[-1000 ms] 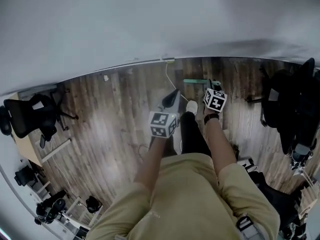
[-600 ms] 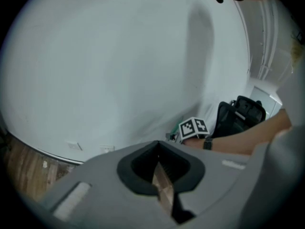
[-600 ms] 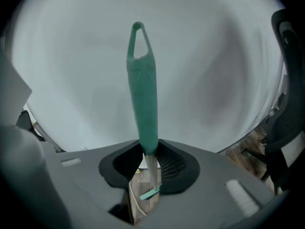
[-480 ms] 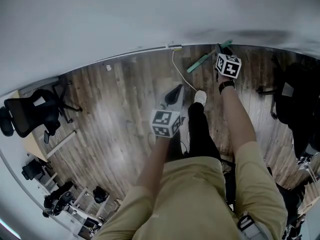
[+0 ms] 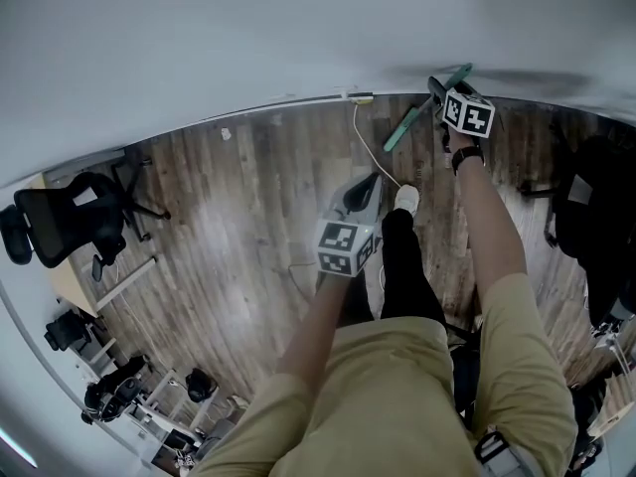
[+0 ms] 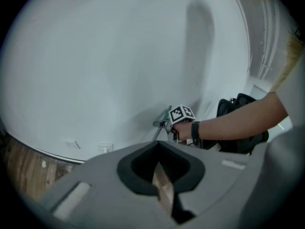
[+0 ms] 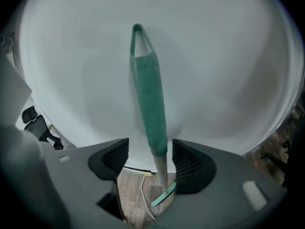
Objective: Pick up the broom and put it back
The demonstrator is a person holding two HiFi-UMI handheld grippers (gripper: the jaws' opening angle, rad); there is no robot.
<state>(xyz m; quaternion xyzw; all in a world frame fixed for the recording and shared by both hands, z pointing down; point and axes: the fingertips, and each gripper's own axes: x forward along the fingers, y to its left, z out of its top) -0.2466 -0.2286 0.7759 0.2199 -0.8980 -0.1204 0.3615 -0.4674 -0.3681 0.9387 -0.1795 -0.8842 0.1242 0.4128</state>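
The broom has a green grip, a metal pole and a green head on the wood floor. It stands tilted with its top against the white wall. My right gripper is around the pole just below the grip. Its jaws have just been opening, and there is a gap on each side of the broom. The head view shows this gripper at the wall, beside the broom. My left gripper hangs over the floor by the person's leg, with its jaws together and nothing in them.
A white cable runs over the floor from a wall socket near the broom's head. The person's white shoe is just behind it. A black office chair stands far left, and dark chairs and bags are at the right.
My right hand carried the broom up and right to the wall, where its handle now leans. The left gripper barely shifted.
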